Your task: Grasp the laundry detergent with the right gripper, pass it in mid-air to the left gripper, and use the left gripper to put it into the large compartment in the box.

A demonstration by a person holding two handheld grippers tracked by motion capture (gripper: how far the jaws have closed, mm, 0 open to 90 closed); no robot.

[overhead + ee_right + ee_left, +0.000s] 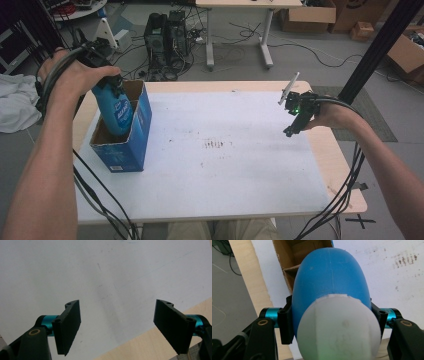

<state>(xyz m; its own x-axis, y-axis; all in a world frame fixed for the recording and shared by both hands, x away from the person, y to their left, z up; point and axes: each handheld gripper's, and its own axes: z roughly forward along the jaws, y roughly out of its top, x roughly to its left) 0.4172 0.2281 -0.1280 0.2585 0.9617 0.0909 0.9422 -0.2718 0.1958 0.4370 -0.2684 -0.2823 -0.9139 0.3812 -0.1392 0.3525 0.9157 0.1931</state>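
A person's left tool (107,80) pinched a smooth blue plastic bottle with a white cap (116,111) and held it tilted, its lower end already inside the open-topped blue cardboard box (134,150) that stood near the left edge of the white-covered tabletop (225,170). In the left gripper view the two black jaws pressed on opposite sides of the bottle (332,282) just below its cap, with the box's brown interior and a cardboard divider (291,270) beyond it. The right tool (295,120) hovered well apart over the tabletop's right side, its jaws spread with nothing between them, as the right gripper view showed (117,327).

The likeliest trouble seemed to lie in the bottle's rounded, slick wall: gripped so near the top, it might have slipped or swung in the jaws. Tilted as it was, its base could also have caught on the divider or the box rim and, with nothing steadying the light box, pushed or tipped it towards the tabletop's edge.
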